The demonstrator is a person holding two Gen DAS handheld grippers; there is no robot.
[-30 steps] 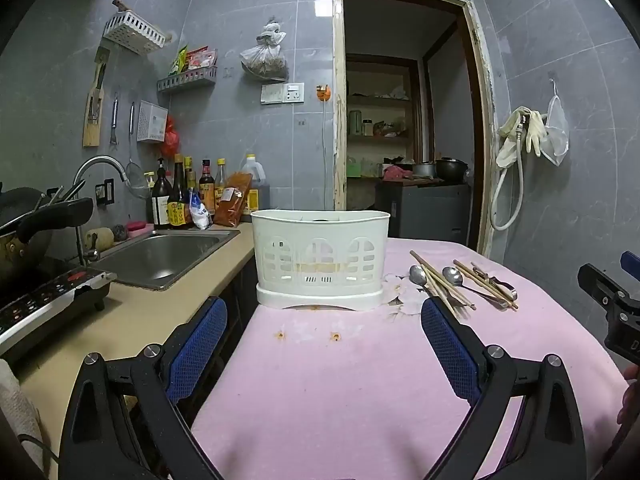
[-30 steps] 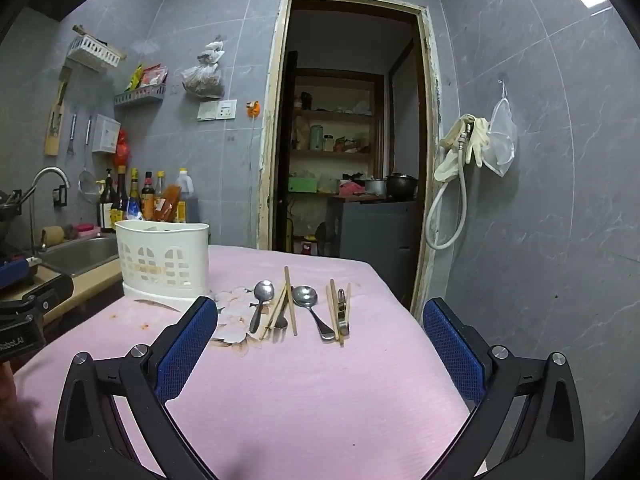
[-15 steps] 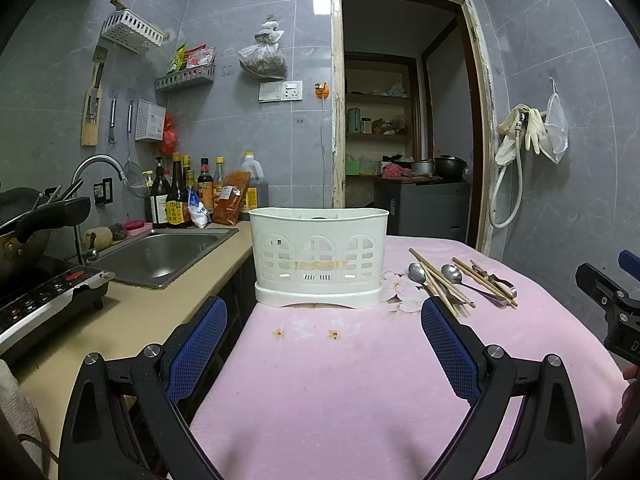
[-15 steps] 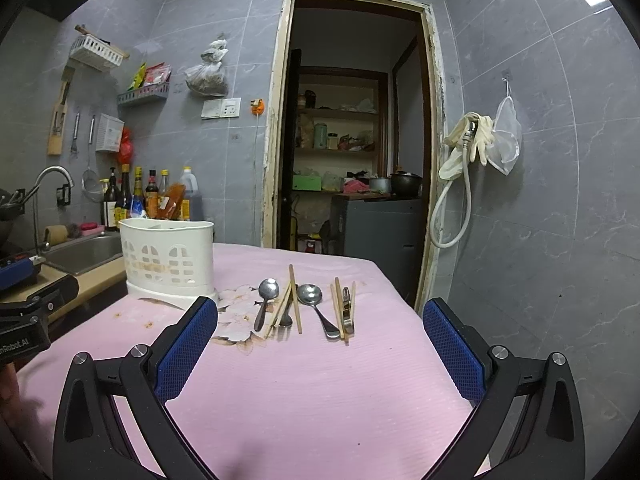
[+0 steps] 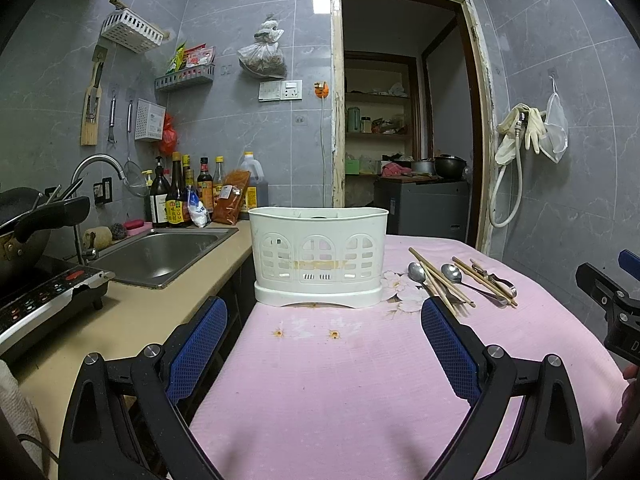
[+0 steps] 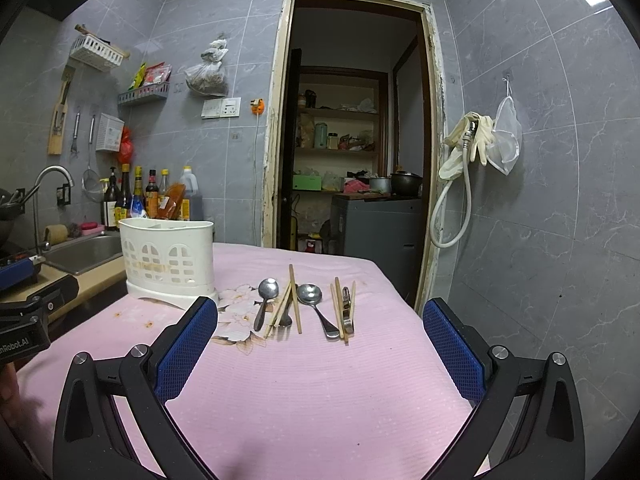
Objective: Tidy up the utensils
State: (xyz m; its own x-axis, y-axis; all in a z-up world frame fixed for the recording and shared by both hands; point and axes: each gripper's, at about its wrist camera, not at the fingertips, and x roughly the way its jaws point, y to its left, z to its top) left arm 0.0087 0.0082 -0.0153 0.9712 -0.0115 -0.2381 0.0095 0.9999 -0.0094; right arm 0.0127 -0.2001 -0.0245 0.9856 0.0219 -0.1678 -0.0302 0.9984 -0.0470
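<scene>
1. Left wrist view: the left tool (image 5: 322, 344) hangs wide open over the pink-cloth bench (image 5: 360, 380), gripping nothing. The white plastic slotted utensil caddy (image 5: 319, 256) stands upright straight ahead, near the bench edge that borders the steel sink (image 5: 160, 248). A careless push could slide it toward that edge, since the caddy looks light and is not held. The loose metal spoons and wooden chopsticks (image 5: 456, 280) lie flat to the caddy's right, apart from it.

2. Right wrist view: the right tool (image 6: 320, 344) is spread just as wide and also empty, aimed at the row of utensils. A left steel spoon (image 6: 266, 300), a crossed bundle of chopsticks (image 6: 290, 304), a second steel spoon (image 6: 314, 304) and a further chopstick pair with a small metal piece (image 6: 344, 308) lie close together (some overlapping). Closing on one could catch its neighbour or scatter the sticks. Thin flat handles on soft cloth may also slip from the pads.
</scene>
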